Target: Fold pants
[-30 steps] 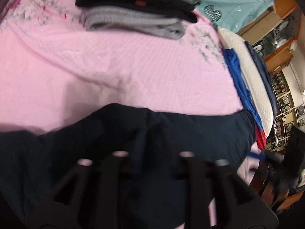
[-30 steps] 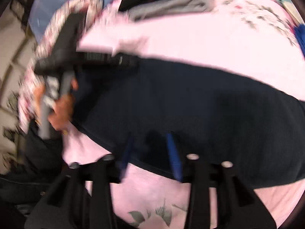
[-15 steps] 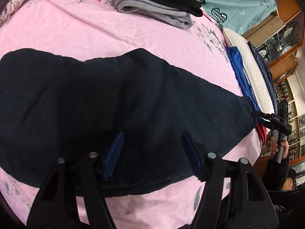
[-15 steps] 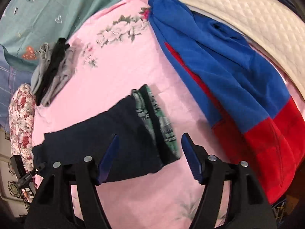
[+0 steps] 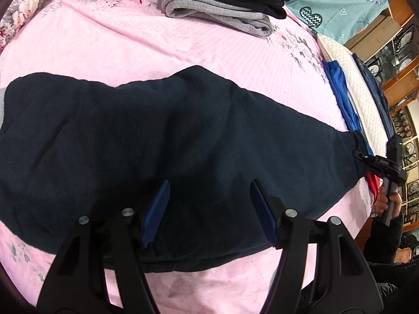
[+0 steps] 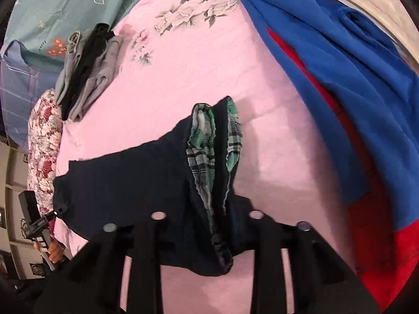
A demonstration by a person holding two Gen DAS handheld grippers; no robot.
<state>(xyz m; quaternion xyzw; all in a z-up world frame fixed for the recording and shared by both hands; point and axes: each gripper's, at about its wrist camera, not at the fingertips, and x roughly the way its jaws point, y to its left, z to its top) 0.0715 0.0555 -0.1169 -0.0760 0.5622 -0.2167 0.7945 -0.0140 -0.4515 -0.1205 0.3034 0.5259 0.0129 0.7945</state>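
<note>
Lying spread across the pink bedspread (image 5: pixel 183 52), the dark navy pants (image 5: pixel 157 136) run from the left of the left wrist view to the right edge of the bed. The left tongs (image 5: pixel 208 209) hover over the near hem with their blue pads spread apart; fabric sits beneath and between them, but neither pad presses on it. The log shows their jaws closing slightly. At the far right of that view, the right tongs (image 5: pixel 366 158) meet the narrow end of the pants, held by a hand (image 5: pixel 387 201).

From the right wrist view, the right tongs (image 6: pixel 222 225) are closing on the pants end, where a green plaid lining (image 6: pixel 207 141) shows at the opening. Dark cloth bunches between the fingers and hides the pads; the jaws stand nearly pressed together, pinching the fabric.

A stack of folded grey and black garments (image 5: pixel 222 2) lies at the far side of the bed, well apart from the pants. A blue and red garment (image 6: pixel 353 83) lies along the bed edge near the right tongs. A teal patterned sheet (image 5: pixel 335 2) lies beyond the stack.
</note>
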